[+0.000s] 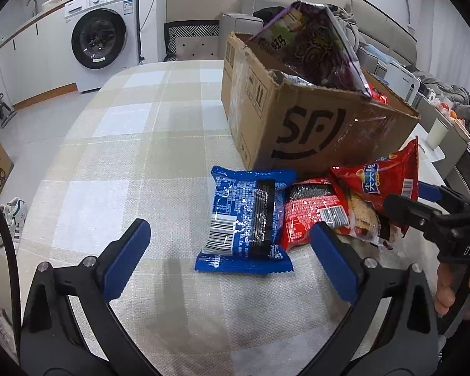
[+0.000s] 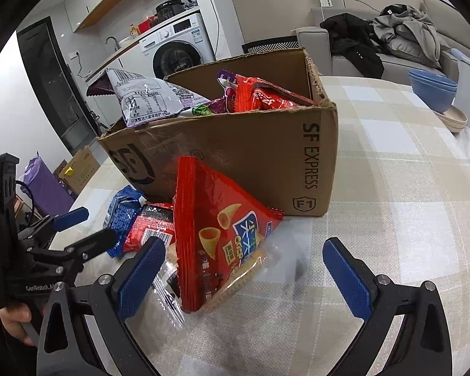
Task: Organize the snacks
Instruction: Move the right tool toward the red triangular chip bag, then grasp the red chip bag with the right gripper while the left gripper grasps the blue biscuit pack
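1. Your left gripper (image 1: 230, 244) is spread wide and empty, hovering low over the blue snack packet (image 1: 246, 217), which lies flat on the checked tablecloth (image 1: 116, 144) just in front of the SF Express cardboard box (image 2: 235, 153).
2. Right gripper (image 2: 244, 269) is wide apart too, nothing in it, lined up on the red Crisp corn-cone bag (image 2: 216, 235) that's propped against the box's front wall.
3. I'd pinch that red bag by its top seam, not the puffy middle.
4. Watch the clear cracker pack (image 2: 169, 285) and the red packet (image 1: 313, 216) tucked beside it; they'll probably drag along.
5. Box is already stuffed, so drop it in the open corner.
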Motion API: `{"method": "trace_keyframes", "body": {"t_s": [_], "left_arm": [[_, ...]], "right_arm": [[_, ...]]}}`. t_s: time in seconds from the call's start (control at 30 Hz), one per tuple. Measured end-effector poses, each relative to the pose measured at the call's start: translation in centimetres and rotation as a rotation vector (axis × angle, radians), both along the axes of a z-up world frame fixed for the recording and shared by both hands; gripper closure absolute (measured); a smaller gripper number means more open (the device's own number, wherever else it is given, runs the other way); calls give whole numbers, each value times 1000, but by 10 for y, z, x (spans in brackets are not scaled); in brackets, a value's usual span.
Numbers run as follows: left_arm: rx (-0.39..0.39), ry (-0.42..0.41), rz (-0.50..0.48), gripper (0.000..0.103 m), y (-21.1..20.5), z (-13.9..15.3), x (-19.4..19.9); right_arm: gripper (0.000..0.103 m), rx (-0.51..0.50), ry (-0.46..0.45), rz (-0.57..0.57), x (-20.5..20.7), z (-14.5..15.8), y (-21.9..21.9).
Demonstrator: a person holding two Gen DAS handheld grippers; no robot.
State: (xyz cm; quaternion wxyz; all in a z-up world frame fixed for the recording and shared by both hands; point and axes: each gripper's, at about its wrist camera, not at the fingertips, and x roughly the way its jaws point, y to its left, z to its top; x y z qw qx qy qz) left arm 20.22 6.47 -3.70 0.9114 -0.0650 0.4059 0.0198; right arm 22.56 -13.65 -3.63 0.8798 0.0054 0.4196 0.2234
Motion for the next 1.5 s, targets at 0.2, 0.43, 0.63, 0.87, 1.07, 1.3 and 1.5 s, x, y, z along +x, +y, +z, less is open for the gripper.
{"method": "trace_keyframes", "body": {"t_s": [0.2, 0.43, 0.63, 0.87, 1.07, 1.3, 1.5], "left_arm": [[-37, 23, -10, 5, 4, -13, 8], [-69, 26, 1, 9, 12, -16, 14], [-75, 24, 1, 12, 14, -17, 13], [-79, 23, 3, 15, 13, -17, 8], [-82, 21, 3, 17, 14, -17, 6], [-91, 29, 6, 22, 13, -17, 5], [-104, 26, 8, 31, 14, -18, 5]], "right_arm": [[1, -12, 5, 4, 10, -1, 9], [9, -18, 12, -5, 18, -4, 17], [36, -30, 19, 19, 14, -6, 22], [49, -52, -30, 62, 1, 1, 19], [53, -53, -71, 90, -12, 7, 12], [58, -34, -111, 103, -36, 16, -9], [61, -37, -114, 122, -42, 14, -10]]}}
